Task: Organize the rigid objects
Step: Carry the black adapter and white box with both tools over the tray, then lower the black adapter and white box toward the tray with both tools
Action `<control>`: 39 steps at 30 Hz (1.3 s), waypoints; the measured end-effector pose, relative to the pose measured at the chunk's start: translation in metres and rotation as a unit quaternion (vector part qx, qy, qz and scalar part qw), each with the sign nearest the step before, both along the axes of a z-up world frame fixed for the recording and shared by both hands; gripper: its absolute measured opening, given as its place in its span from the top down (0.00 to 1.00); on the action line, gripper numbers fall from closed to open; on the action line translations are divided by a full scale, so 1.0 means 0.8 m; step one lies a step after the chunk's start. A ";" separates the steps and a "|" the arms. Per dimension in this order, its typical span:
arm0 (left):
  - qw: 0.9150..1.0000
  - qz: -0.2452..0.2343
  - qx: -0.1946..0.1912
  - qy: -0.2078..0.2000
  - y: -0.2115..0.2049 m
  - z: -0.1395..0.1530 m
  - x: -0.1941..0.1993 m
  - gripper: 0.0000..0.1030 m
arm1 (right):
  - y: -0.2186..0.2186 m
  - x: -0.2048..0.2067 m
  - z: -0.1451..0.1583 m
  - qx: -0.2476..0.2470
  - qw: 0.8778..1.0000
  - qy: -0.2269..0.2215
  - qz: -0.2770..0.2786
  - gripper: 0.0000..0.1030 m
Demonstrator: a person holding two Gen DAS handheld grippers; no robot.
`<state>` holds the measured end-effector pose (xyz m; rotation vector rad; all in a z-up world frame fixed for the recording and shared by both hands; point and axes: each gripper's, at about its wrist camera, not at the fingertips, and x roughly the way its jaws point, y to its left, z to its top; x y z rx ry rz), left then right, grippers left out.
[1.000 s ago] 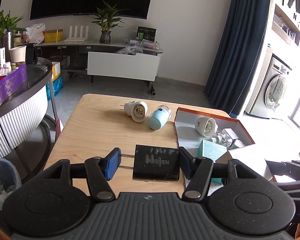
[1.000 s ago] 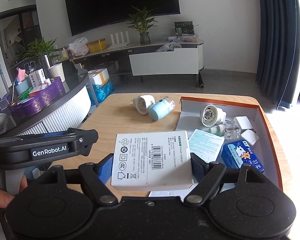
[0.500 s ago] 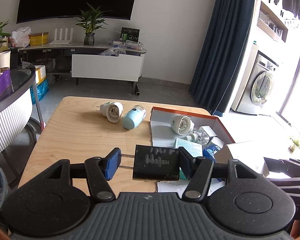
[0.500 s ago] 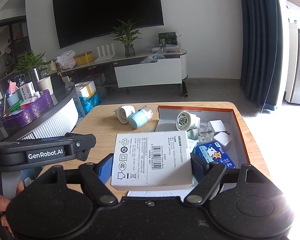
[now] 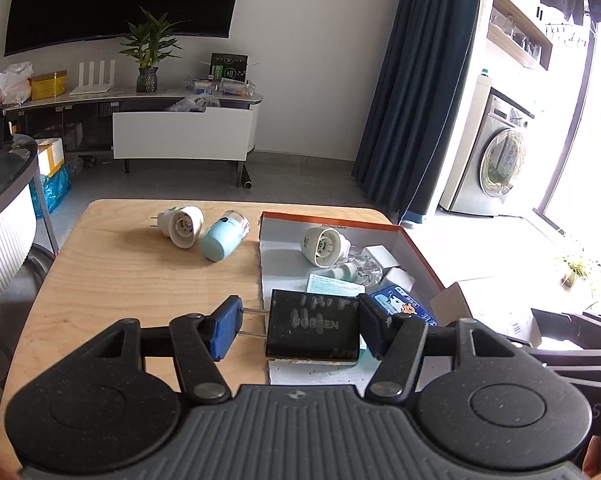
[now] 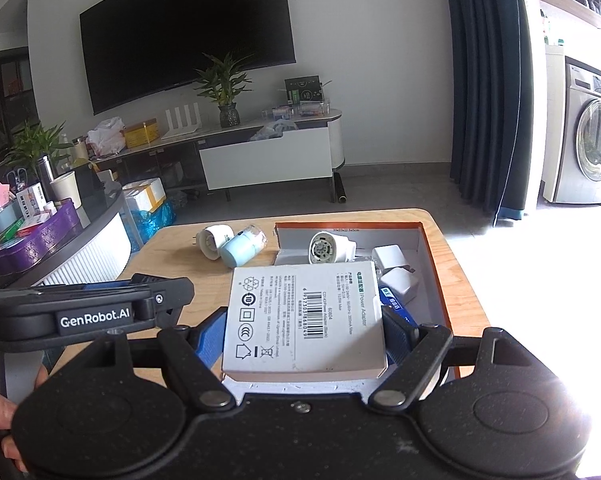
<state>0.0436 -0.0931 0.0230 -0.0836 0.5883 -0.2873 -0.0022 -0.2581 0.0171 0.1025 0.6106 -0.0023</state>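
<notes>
- Where the room opens behind it, the pale plywood tabletop [image 5: 140, 280] shows a smooth grain and rounded corners; its left half is mostly bare, with floor past the far edge.
- A shallow cardboard tray [image 5: 416, 248], orange outside and grey-white inside, sits on the right half of the tabletop, its right wall close to the tabletop's edge.
- The right claw [image 6: 304, 336] is clenched on a flat white adapter box [image 6: 304, 320] printed with a barcode and symbols, held over the near end of the tray; its blue pads press both long sides.
- The left claw [image 5: 296, 330] grips a matte black charger [image 5: 314, 330] end to end: the left pad bears on the tips of its two metal prongs, the right pad on its flat back. It hangs above the tray's near left corner.
- Inside the tray lie a round white plug-in socket [image 5: 322, 246], two white cube chargers [image 6: 392, 272], a clear bottle with a green cap [image 5: 358, 270], a teal leaflet [image 5: 332, 284] and a glossy blue packet [image 5: 404, 306].
- On the bare wood left of the tray, a second round white plug [image 5: 180, 224] and a light-blue cylinder with a clear end [image 5: 222, 238] lie on their sides, touching each other.
</notes>
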 end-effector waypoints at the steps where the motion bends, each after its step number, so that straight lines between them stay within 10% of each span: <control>1: 1.000 -0.002 0.000 0.001 -0.003 -0.001 0.000 0.40 | -0.002 -0.001 0.000 0.000 1.000 0.000 -0.002 0.10; 39: 0.999 -0.042 0.013 0.021 -0.050 -0.022 0.009 0.40 | -0.038 0.002 -0.014 0.006 0.999 0.012 -0.050 0.10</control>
